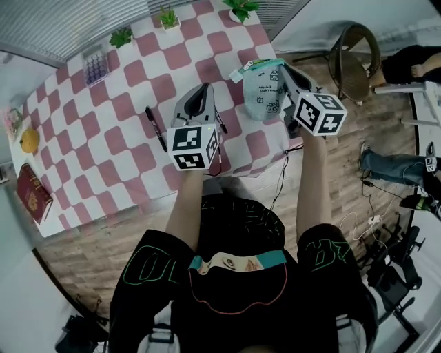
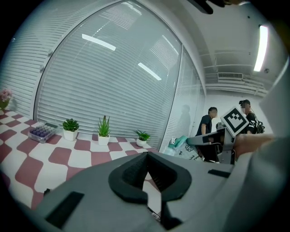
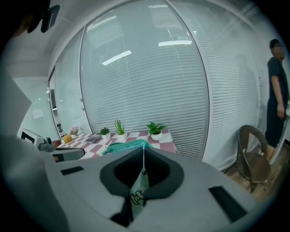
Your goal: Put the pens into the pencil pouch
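Observation:
The pale green pencil pouch hangs above the table's right edge, and my right gripper is shut on a fold of its fabric. In the right gripper view that fabric is pinched between the closed jaws of the right gripper, with the teal zip edge beyond. My left gripper hovers over the checkered table, its jaws shut in the left gripper view. One black pen lies to its left. Another dark pen shows at its right side; whether it is held I cannot tell.
Three small potted plants line the far edge, beside a clear box of purple things. An orange and a red book lie at the left end. A wicker chair, seated people and floor cables are to the right.

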`<state>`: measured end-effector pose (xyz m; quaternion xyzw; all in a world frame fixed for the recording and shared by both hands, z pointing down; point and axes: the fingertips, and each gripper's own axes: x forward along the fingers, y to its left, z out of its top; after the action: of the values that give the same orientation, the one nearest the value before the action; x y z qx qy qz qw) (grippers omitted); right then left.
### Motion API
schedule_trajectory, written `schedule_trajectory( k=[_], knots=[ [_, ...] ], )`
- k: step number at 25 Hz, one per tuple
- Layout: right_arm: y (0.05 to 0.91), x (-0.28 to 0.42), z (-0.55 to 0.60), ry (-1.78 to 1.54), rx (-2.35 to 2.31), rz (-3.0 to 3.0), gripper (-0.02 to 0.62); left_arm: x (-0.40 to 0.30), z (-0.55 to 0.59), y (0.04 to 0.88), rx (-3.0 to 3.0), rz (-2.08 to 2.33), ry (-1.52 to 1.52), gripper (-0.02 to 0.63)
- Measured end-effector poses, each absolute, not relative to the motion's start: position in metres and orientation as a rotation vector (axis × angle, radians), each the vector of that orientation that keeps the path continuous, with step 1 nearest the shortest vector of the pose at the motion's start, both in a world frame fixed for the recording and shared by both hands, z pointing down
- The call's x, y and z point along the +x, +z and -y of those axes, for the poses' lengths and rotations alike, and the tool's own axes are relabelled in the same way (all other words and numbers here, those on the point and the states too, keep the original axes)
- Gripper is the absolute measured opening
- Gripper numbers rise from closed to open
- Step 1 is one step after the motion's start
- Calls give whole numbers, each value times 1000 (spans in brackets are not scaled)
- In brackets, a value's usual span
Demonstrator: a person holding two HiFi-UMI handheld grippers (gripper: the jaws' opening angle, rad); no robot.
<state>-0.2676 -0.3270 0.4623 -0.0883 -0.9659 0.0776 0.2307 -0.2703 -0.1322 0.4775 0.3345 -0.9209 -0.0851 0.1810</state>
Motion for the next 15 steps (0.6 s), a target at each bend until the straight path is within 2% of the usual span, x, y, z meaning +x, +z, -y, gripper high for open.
schedule_trajectory(
  k=[15],
  knots=[
    [386, -220, 314, 238, -556, 2934, 9, -246, 133, 425, 1039, 2704, -213, -3]
  ],
)
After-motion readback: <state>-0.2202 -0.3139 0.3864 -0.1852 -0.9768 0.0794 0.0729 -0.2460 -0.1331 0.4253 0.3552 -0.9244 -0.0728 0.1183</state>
